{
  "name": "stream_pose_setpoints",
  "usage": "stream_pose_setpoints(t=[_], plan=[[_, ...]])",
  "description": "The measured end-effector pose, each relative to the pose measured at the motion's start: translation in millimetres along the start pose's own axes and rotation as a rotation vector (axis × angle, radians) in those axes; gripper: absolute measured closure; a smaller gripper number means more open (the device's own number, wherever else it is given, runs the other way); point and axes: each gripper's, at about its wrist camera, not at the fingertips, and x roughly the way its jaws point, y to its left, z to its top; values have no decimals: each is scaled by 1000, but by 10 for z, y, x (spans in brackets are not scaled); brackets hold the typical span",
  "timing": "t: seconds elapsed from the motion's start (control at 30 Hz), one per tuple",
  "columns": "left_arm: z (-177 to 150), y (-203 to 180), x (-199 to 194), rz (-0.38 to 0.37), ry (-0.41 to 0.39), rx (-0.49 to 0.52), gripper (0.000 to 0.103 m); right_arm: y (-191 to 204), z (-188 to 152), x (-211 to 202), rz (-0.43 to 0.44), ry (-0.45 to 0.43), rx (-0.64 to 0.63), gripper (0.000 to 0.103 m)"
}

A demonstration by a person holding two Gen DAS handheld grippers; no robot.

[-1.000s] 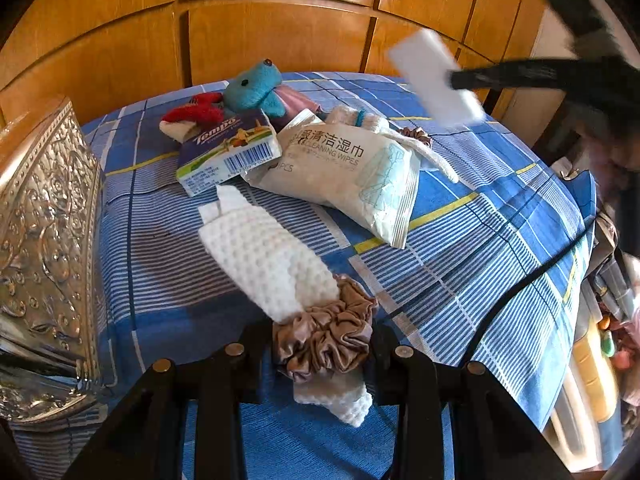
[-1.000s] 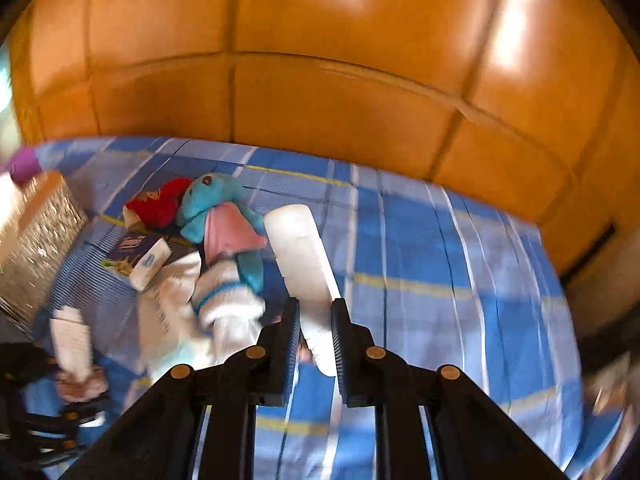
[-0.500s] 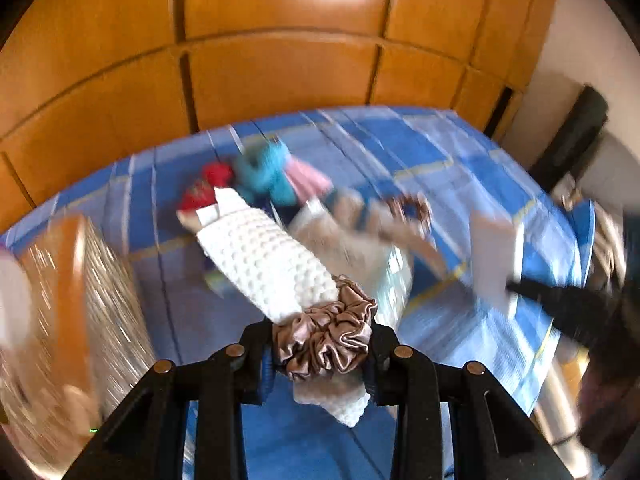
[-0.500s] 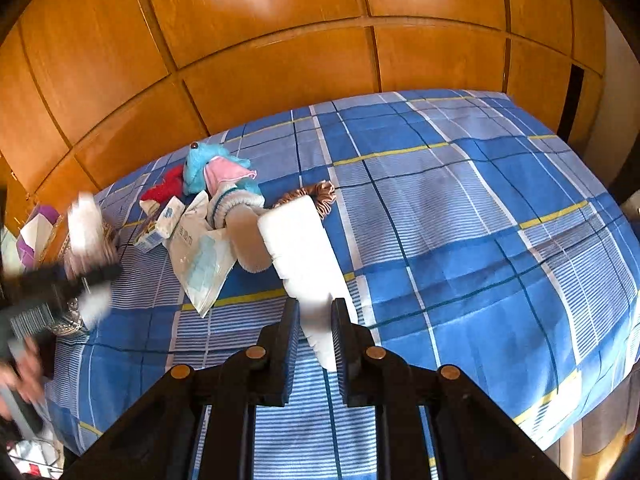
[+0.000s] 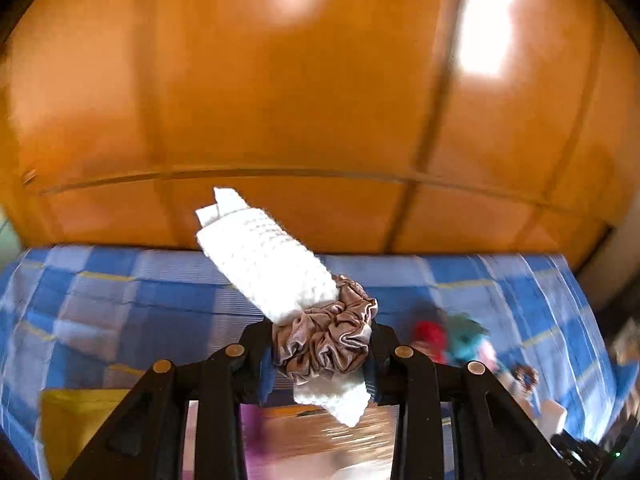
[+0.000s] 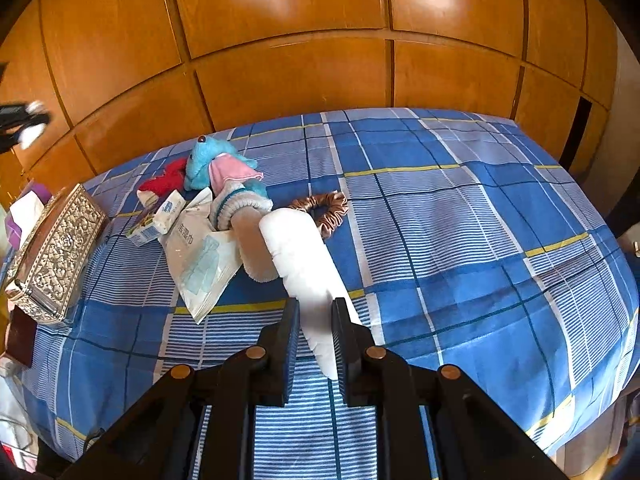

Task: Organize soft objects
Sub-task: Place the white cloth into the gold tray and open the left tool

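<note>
My left gripper [image 5: 320,354] is shut on a white textured cloth roll [image 5: 264,256] bound by a taupe satin scrunchie [image 5: 326,342], held up in the air; the view is blurred. It shows far left in the right wrist view [image 6: 24,124]. My right gripper [image 6: 314,326] is shut on a smooth white cloth roll [image 6: 304,256], above the blue plaid bed [image 6: 460,220]. On the bed lie a blue plush toy [image 6: 208,160], a red plush [image 6: 166,182], a sock roll [image 6: 244,216], a wet wipes pack [image 6: 202,256], a tissue pack [image 6: 158,222] and a brown scrunchie [image 6: 326,212].
An embossed silver box [image 6: 56,256] stands at the bed's left edge, with a purple tissue box [image 6: 24,210] behind it. Wooden wall panels [image 6: 300,40] back the bed. In the left wrist view a yellow thing [image 5: 76,420] lies below, blurred.
My left gripper has lifted and swung left with its bound roll, now over the box area. My right gripper holds its roll and has steadied above the bed.
</note>
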Motion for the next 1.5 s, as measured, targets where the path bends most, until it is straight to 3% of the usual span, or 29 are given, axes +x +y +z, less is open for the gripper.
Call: stream_pose_setpoints(t=[0.1, 0.27, 0.47, 0.6, 0.73, 0.83, 0.97, 1.0, 1.17, 1.5], plan=[[-168, 643, -209, 73, -33, -78, 68, 18, 4, 7, -11, -3, -6, 88], [-732, 1498, -341, 183, 15, -205, 68, 70, 19, 35, -24, 3, -25, 88], [-1432, 1907, -348, 242, 82, -253, 68, 102, 30, 77, -33, 13, -25, 88], [-1734, 1982, -254, 246, 135, -278, 63, 161, 36, 108, -48, 22, -39, 88], [-1789, 2079, -32, 290, 178, -309, 61, 206, 37, 128, -65, 30, -52, 88], [-1809, 2105, 84, 272, 199, -321, 57, 230, 30, 139, -71, 39, -57, 88], [-1769, 2046, 62, 250, 157, -330, 15, 281, 13, 167, -80, 49, -69, 88], [-1765, 2013, 28, 256, 133, -318, 13, 295, 5, 180, -81, 52, -72, 88], [-1767, 1791, -235, 272, 66, -277, 13, 380, -47, 261, -78, 73, -72, 92], [-1867, 1335, -693, 189, -19, -232, 13, 342, -26, 189, -70, 48, -29, 97]])
